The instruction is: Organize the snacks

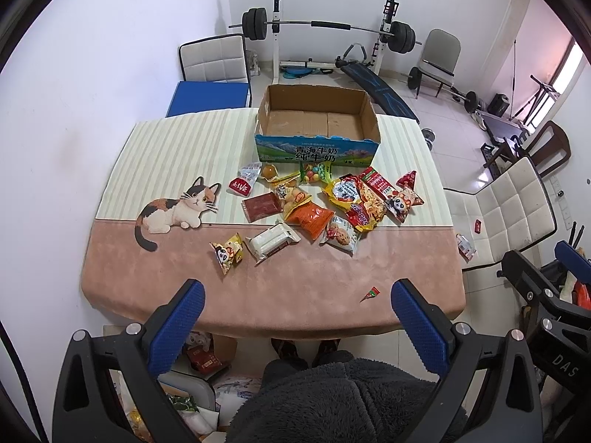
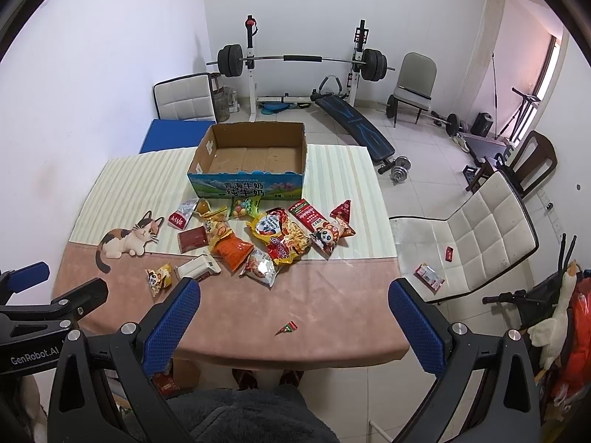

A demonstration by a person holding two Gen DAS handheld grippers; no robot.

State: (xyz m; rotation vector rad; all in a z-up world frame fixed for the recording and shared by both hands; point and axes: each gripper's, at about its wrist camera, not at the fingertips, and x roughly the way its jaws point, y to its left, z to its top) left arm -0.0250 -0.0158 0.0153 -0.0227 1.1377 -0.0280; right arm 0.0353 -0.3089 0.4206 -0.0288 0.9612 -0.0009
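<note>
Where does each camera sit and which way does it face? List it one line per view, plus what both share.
Left wrist: on the left gripper, above the table's near edge, facing the cardboard box; its open blue fingers, the right gripper and a dark fleece lap show.
Right wrist: on the right gripper, slightly further right, facing likewise; its open fingers, the left gripper and the lap show.
Shared: the box, snack pile, cat-print cloth, barbell rack.

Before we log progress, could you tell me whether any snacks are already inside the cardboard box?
No, the cardboard box shows only its bare bottom.
</note>
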